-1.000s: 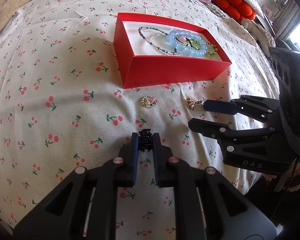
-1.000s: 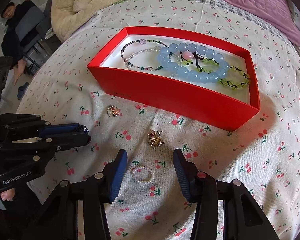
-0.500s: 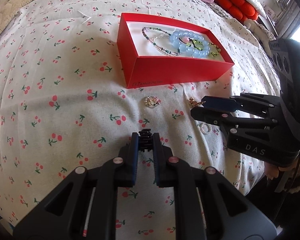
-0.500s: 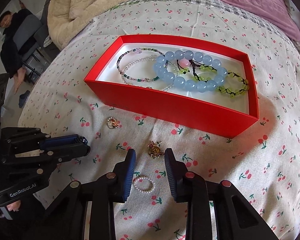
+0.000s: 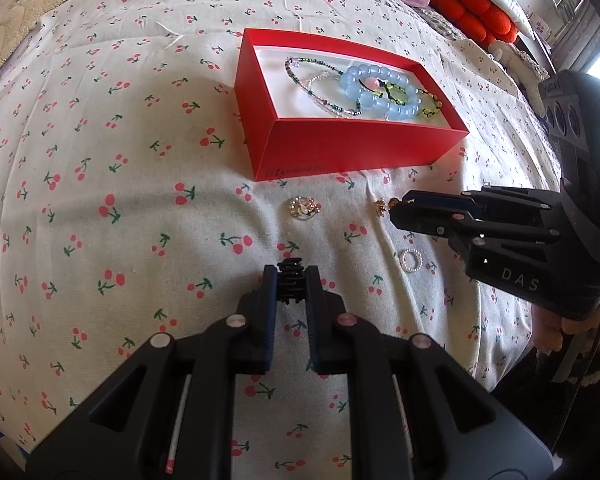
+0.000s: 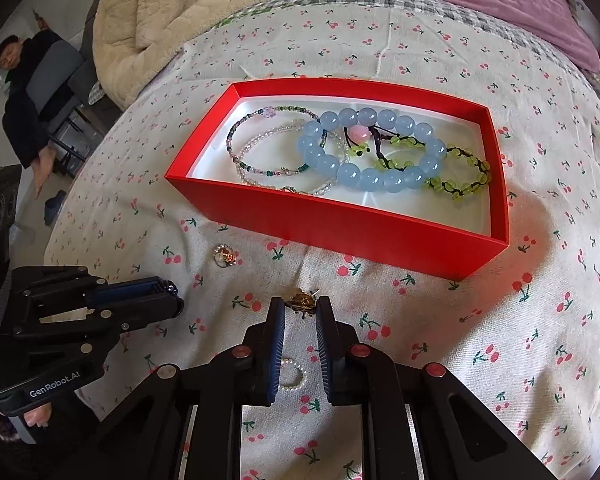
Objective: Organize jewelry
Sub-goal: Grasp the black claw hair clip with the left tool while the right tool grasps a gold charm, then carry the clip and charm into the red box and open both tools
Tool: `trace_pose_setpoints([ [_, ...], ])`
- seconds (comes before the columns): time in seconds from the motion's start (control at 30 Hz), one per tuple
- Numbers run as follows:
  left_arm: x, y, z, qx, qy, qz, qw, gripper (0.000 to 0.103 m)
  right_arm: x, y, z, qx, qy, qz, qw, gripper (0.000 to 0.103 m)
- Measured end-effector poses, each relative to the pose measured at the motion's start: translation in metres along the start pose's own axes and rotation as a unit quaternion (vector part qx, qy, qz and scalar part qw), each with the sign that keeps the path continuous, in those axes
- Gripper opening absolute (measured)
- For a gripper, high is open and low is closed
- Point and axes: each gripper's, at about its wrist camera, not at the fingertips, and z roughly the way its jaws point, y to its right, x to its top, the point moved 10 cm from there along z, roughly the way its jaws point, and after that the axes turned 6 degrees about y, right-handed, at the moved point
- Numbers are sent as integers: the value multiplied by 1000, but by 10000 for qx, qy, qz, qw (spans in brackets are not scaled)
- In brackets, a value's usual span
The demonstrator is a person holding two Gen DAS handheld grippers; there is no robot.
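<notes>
A red box [image 5: 340, 152] [image 6: 340, 224] on the cherry-print bedsheet holds several bead bracelets [image 6: 372, 152]. My left gripper [image 5: 292, 280] is shut on a small black hair clip [image 5: 291, 276], low over the sheet in front of the box. My right gripper [image 6: 300, 310] has closed around a gold brooch [image 6: 302, 301] [image 5: 384, 206] lying on the sheet. A silver ring with a charm [image 5: 303, 208] [image 6: 225, 255] and a small pearl ring [image 5: 411, 260] [image 6: 294, 376] lie loose on the sheet.
A beige quilt [image 6: 188, 20] and a purple blanket [image 6: 460, 4] lie at the far side of the bed. Red cushions [image 5: 472, 12] lie far right. A seated person [image 6: 24, 80] is off the bed's left edge.
My right gripper has moved forward past the pearl ring and narrowed its fingers onto the gold brooch. My left gripper still holds the black clip.
</notes>
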Motion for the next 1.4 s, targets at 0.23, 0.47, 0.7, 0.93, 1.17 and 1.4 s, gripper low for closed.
trace_pose_setpoints([
  [0.23, 8, 0, -5, -109, 64, -116, 9999, 15, 6, -1, -10, 313, 23, 353, 9989, 16],
  [0.47, 23, 5, -15, -300, 206, -293, 9989, 15, 8, 2, -20, 326, -57, 574, 9978, 16],
  [0.7, 45, 5, -26, -440, 413, -476, 9970, 15, 25, 8, -40, 394, 191, 767, 9961, 16],
  [0.93, 72, 10, -28, -555, 600, -559, 9951, 15, 50, 22, -56, 366, 481, 997, 9932, 16],
  [1.17, 101, 19, -23, -779, 638, -608, 9931, 15, 66, 33, -54, 218, 563, 1032, 9928, 16],
  [1.4, 111, 13, -2, -626, 396, -501, 9960, 15, 67, 46, -39, 210, 460, 1214, 9913, 16],
])
